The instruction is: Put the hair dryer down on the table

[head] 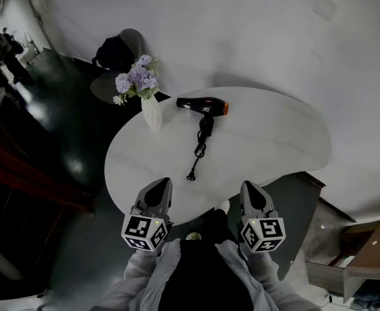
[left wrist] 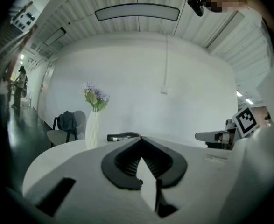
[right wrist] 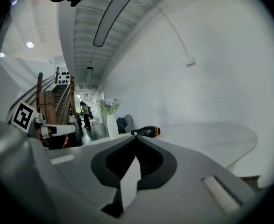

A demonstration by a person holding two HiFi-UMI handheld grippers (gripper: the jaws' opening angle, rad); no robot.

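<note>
The black hair dryer point(head: 202, 104) with an orange end lies on its side at the far part of the white table point(head: 274, 141). Its cord point(head: 201, 144) runs toward me and ends in a plug near the table's middle. Both grippers hover at the near edge, well short of the dryer. My left gripper point(head: 162, 183) is shut with nothing in it, and my right gripper point(head: 250, 186) is shut and empty too. In the left gripper view the dryer point(left wrist: 122, 136) shows beyond the closed jaw tips point(left wrist: 140, 138). The right gripper view shows the dryer point(right wrist: 147, 131) just above the closed tips point(right wrist: 136, 137).
A white vase of purple flowers point(head: 149, 102) stands on the table left of the dryer. A chair with a dark jacket point(head: 115, 54) sits beyond the table. Wooden furniture point(head: 371, 251) is at the lower right. A person point(head: 5, 47) stands far off to the left.
</note>
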